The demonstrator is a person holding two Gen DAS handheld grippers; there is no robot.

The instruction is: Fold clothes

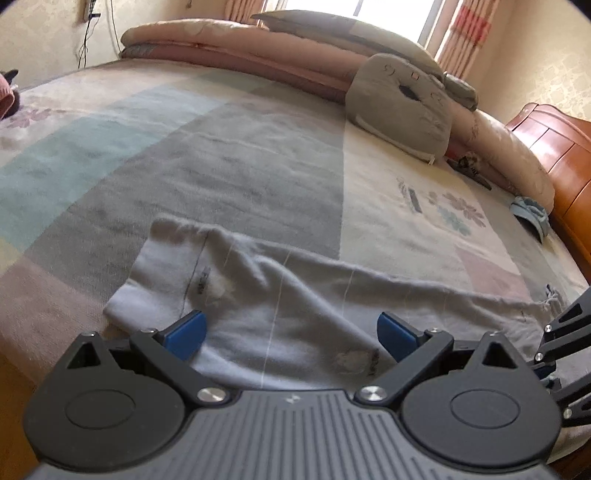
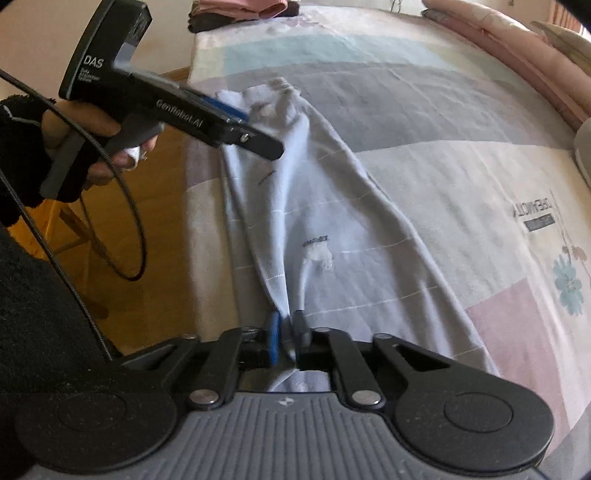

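Note:
A pale grey garment (image 1: 295, 295), apparently trousers with thin white lines and frayed patches, lies stretched along the near edge of the bed. In the left wrist view my left gripper (image 1: 291, 334) hovers open just above the garment's middle, its blue pads (image 1: 186, 332) wide apart with nothing between them. In the right wrist view my right gripper (image 2: 288, 326) is shut on a bunched fold at one end of the garment (image 2: 332, 206). There the left gripper (image 2: 255, 125), held by a hand in a black sleeve, sits over the garment's far end.
The patchwork bedspread (image 1: 240, 155) stretches away beyond the garment. Rolled quilts (image 1: 229, 40), a grey cushion (image 1: 399, 99) and a wooden headboard (image 1: 554, 147) line the far side. Folded pink clothes (image 2: 240, 9) lie at a bed corner. Wooden floor (image 2: 162, 229) borders the bed edge.

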